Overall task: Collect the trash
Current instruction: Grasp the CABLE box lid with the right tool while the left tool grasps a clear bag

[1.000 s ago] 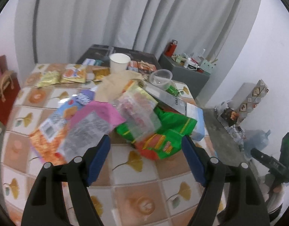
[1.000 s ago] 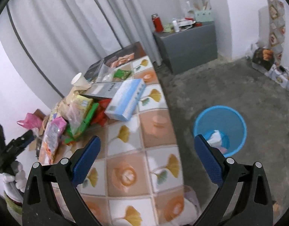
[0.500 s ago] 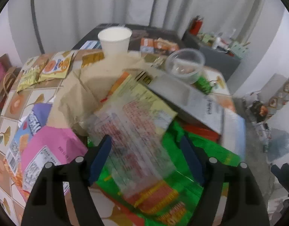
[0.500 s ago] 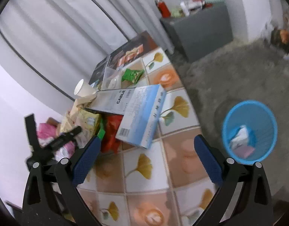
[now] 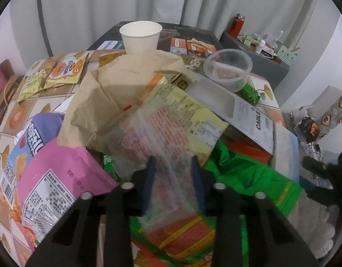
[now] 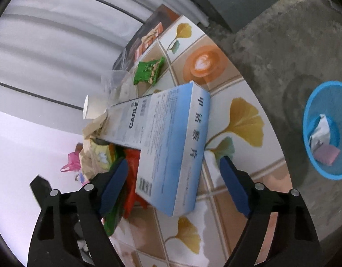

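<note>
The left gripper (image 5: 172,173) is closing on the clear printed wrapper (image 5: 157,131) atop the pile. The right gripper (image 6: 174,179), jaws closing but not touching, straddles the blue-and-white box (image 6: 173,149), whose long axis runs away between them. The blue bin (image 6: 329,131) stands on the floor to its right.

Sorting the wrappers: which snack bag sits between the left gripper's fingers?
The clear bag with red print, between the closing left gripper; the pink bag and green bag flank it.

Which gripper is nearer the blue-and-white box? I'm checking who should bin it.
Right. The right gripper straddles the blue-and-white box, jaws closing. The left gripper is closing on a clear wrapper beside it.
</note>
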Action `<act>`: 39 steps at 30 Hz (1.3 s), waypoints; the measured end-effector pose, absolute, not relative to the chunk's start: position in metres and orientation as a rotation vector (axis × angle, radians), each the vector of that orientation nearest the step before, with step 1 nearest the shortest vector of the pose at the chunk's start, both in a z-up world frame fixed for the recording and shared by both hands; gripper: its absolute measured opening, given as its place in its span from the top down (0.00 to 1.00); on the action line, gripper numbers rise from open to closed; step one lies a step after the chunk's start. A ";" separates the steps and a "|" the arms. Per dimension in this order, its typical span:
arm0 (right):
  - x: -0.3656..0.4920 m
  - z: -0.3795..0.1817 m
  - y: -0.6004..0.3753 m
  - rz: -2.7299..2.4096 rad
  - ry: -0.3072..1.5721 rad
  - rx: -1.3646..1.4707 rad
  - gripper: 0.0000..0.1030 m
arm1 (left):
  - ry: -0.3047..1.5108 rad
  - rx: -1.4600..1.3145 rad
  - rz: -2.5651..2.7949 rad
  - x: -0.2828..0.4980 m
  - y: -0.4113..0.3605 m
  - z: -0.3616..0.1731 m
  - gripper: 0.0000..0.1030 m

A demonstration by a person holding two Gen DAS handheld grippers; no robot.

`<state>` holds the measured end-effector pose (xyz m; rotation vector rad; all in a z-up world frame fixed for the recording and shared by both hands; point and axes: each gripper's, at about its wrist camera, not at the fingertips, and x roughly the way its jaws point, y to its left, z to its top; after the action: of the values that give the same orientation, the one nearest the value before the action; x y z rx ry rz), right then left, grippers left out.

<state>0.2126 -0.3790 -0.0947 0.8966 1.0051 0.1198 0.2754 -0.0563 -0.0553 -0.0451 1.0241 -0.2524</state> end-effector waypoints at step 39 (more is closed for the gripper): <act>0.178 -0.056 -0.365 0.141 0.967 0.818 0.51 | 0.869 -0.208 -0.409 0.217 -0.010 0.007 0.98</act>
<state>0.1784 -0.3646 -0.0555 0.8176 0.9671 0.1410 0.2174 -0.0096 0.0069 -0.2081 0.8689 -0.4086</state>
